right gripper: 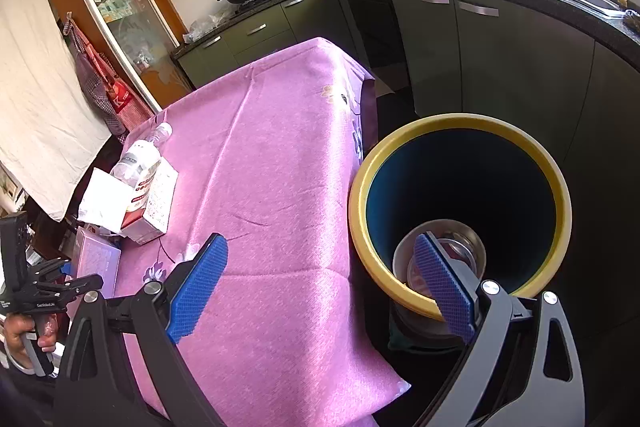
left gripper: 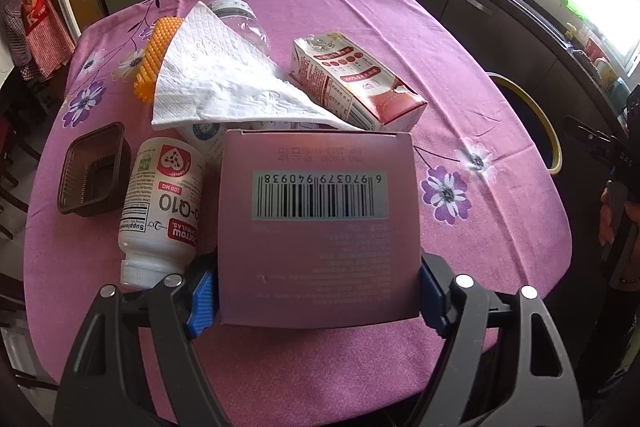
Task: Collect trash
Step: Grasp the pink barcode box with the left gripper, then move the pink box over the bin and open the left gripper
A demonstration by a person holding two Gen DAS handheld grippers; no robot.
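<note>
Right by our left tool (left gripper: 318, 301) sits the pink box (left gripper: 318, 227), at the near edge of the surface (left gripper: 480, 247). Our blue pads (left gripper: 204, 301) squeeze its two sides. We think it is light, stiff card, so we hold it gently. Our right tool (right gripper: 320, 283) is open and holds nothing, above the yellow-rimmed bin (right gripper: 460, 119) beside the surface. Behind the box lie a carton (left gripper: 360, 83), a napkin (left gripper: 224, 75) and a white bottle (left gripper: 160, 211).

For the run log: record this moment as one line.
left gripper: fingers closed on pink box | right gripper: open, over bin | stage: pickup
</note>
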